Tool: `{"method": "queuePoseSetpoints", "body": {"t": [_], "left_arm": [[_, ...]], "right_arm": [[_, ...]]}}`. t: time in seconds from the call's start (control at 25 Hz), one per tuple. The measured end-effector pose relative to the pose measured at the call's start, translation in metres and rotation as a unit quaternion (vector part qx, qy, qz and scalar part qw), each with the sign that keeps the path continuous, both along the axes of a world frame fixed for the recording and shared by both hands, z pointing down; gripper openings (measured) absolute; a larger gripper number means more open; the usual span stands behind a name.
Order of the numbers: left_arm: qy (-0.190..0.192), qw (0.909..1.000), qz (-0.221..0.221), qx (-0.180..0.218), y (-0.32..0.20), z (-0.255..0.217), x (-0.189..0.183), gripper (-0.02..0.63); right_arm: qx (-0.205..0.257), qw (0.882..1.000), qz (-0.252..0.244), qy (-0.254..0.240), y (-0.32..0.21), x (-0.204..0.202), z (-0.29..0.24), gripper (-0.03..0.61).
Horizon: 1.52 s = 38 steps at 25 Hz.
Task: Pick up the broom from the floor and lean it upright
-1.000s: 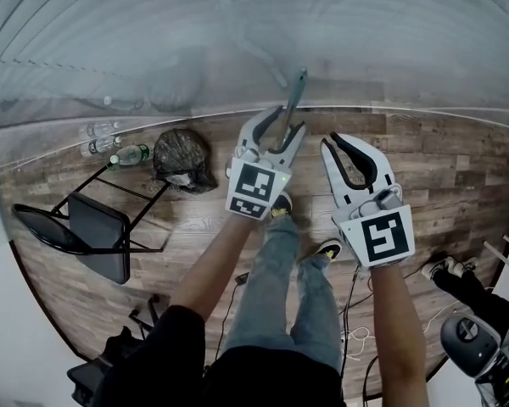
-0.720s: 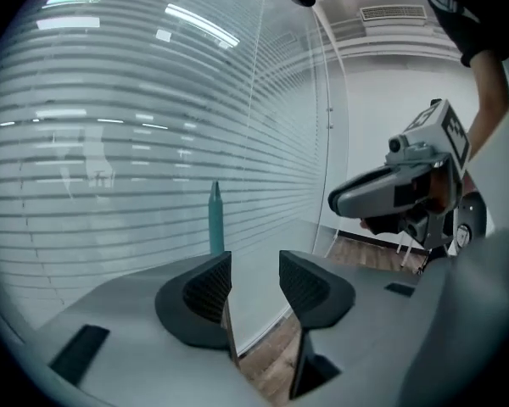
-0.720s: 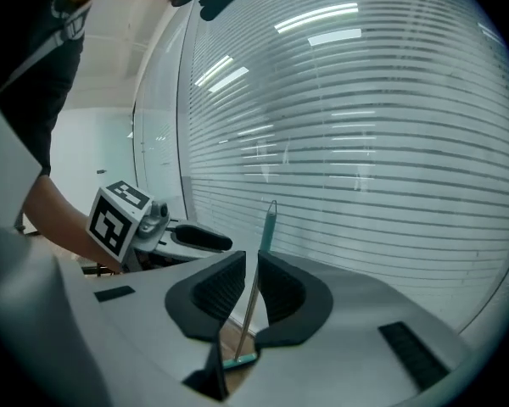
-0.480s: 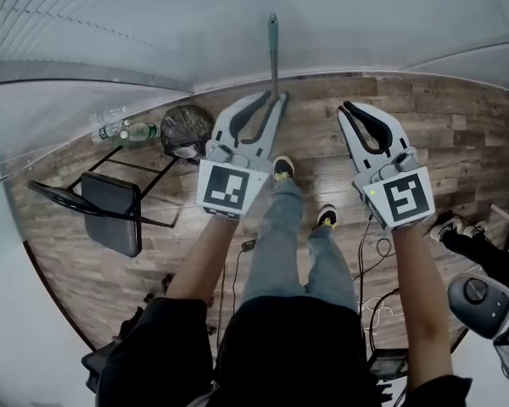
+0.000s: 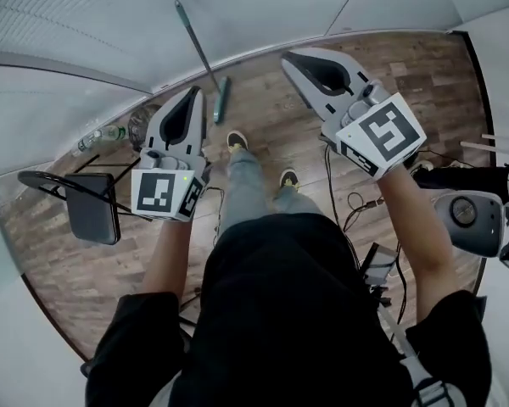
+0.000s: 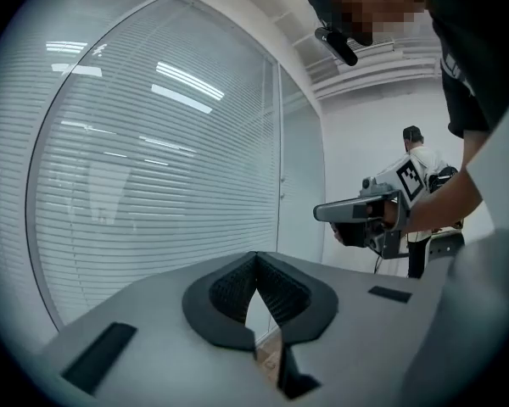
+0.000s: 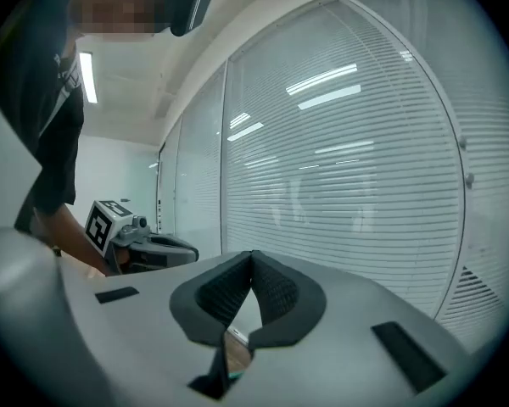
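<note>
The broom (image 5: pixel 200 56), with a thin teal-grey handle, stands tilted against the blind-covered glass wall, its head (image 5: pixel 222 100) down on the wood floor. My left gripper (image 5: pixel 192 93) is held up just left of the broom head in the head view, apart from it. Its jaws have just been closing and are now shut on nothing (image 6: pixel 256 258). My right gripper (image 5: pixel 290 58) is raised to the right, well clear of the broom. Its jaws have also just been closing and are shut with nothing between them (image 7: pixel 253 256).
A black folding chair (image 5: pixel 89 214) stands at the left, with plastic bottles (image 5: pixel 102 136) and a dark bag (image 5: pixel 140 124) by the wall. Cables (image 5: pixel 356 206) and a grey machine (image 5: pixel 467 219) lie at the right. Another person (image 6: pixel 420 172) stands far off.
The left gripper let go of the broom handle, and both grippers rose and drew back with their jaws closing. The broom now leans on the wall on its own.
</note>
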<state>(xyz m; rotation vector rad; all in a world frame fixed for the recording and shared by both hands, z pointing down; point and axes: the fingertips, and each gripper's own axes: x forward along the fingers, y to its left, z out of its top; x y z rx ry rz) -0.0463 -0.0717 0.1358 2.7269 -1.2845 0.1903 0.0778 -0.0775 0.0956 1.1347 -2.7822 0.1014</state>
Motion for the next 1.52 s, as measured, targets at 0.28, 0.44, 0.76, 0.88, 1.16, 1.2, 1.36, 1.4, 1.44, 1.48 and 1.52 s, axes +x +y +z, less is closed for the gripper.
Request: {"method": "queuePoseSetpoints", "body": {"t": [0.28,0.44,0.76,0.88,1.16,1.2,1.36,1.4,1.44,1.48,1.52], "left_arm": [[0.001,0.9994,0.009,0.033,0.102,-0.050,0.049,0.020],[0.000,0.9992,0.002,0.040,0.137,-0.062,0.050,0.020],[0.020,0.9987,-0.018,0.044,0.161,-0.084,0.023,0.020],[0.019,0.9985,-0.026,0.044,0.166,-0.089,0.006,0.020],[0.010,0.9982,-0.015,0.057,0.179,-0.102,-0.021,0.020],[0.013,0.9982,-0.016,0.057,0.180,-0.103,-0.023,0.020],[0.021,0.9976,-0.026,0.061,0.183,-0.102,-0.035,0.020],[0.022,0.9976,-0.027,0.060,0.183,-0.101,-0.037,0.020],[0.023,0.9976,-0.026,0.060,0.183,-0.102,-0.038,0.020],[0.023,0.9977,-0.024,0.060,0.183,-0.102,-0.038,0.020],[0.024,0.9976,-0.022,0.060,0.182,-0.104,-0.038,0.020]], "right_arm": [[0.052,0.998,0.028,0.024,0.093,0.045,-0.041,0.017],[0.038,0.998,0.041,0.007,0.128,0.048,-0.035,0.017],[0.022,0.998,0.064,-0.014,0.160,0.038,-0.042,0.017],[0.003,0.996,0.082,-0.030,0.166,0.035,-0.044,0.018],[-0.003,0.992,0.116,-0.049,0.179,0.028,-0.062,0.018],[-0.003,0.992,0.119,-0.049,0.180,0.028,-0.063,0.018],[0.002,0.990,0.136,-0.043,0.183,0.031,-0.068,0.018],[0.002,0.989,0.141,-0.043,0.183,0.032,-0.069,0.018],[0.002,0.989,0.145,-0.043,0.182,0.033,-0.069,0.018],[0.002,0.988,0.147,-0.042,0.183,0.033,-0.069,0.018],[0.003,0.988,0.147,-0.040,0.182,0.033,-0.070,0.018]]}}
